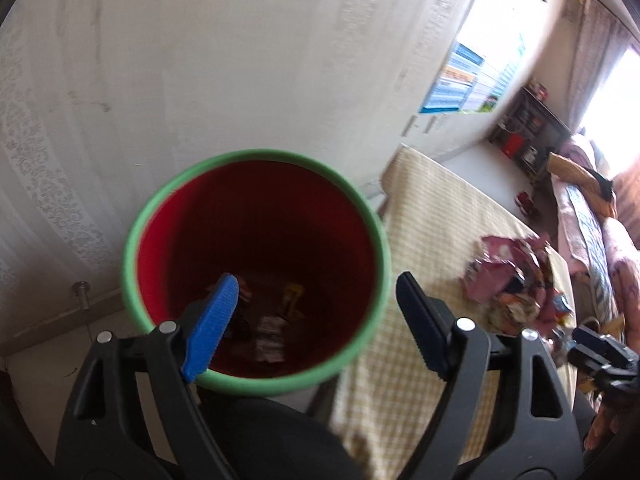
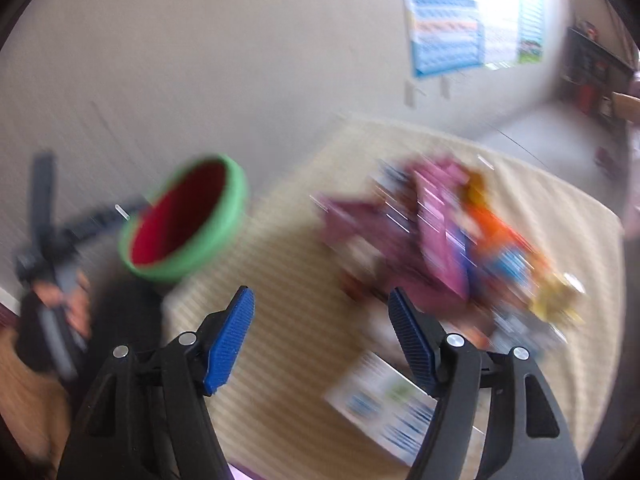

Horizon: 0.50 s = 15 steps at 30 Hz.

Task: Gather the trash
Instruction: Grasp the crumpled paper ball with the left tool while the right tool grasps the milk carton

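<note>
Right gripper (image 2: pixel 322 334) spread, nothing held | heap of crumpled pink and orange wrappers (image 2: pixel 448 248) lain on checked yellow tablecloth (image 2: pixel 288 400), ahead-right, judged nearer this hand | left gripper (image 1: pixel 316 322) spread over green-rimmed red bin (image 1: pixel 256 280), scraps inside.

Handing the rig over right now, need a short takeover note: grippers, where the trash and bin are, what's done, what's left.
Left gripper: open, empty, over the mouth of the red bin with the green rim.
Right gripper: open, empty, pointed at the wrapper pile; that view is motion-blurred.
Bin is off the table's left edge, beside the checked tablecloth.
Done: a few wrappers lie at the bottom of the bin.
Left: the pile of pink and orange wrappers on the cloth, plus a printed white leaflet nearer the right gripper.
</note>
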Each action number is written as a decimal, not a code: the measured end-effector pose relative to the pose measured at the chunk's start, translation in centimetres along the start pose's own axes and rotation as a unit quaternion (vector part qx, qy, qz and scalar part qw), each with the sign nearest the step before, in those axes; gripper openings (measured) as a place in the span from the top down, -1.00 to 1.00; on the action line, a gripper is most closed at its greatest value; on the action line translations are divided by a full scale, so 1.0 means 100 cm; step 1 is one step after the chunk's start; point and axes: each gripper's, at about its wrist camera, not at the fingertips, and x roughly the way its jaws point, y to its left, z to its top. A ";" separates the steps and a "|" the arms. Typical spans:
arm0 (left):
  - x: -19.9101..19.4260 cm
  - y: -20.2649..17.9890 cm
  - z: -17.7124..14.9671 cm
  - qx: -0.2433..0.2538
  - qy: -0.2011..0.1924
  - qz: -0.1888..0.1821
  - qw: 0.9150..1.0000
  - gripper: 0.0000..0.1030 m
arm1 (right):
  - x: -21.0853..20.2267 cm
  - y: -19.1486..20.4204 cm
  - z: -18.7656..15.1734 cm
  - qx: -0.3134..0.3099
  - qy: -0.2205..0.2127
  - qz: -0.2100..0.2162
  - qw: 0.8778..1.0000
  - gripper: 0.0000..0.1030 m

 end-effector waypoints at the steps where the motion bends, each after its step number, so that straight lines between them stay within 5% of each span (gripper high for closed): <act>1: 0.001 -0.007 -0.003 0.008 0.003 -0.004 1.000 -0.52 | 0.001 -0.011 -0.010 -0.004 0.019 -0.013 1.000 -0.32; 9: 0.005 -0.057 -0.023 0.063 0.026 -0.024 0.997 -0.52 | 0.017 -0.046 -0.065 -0.032 0.107 -0.014 0.994 -0.34; 15: 0.012 -0.093 -0.039 0.110 0.049 -0.037 0.992 -0.52 | 0.030 -0.042 -0.077 -0.027 0.101 0.005 0.994 -0.57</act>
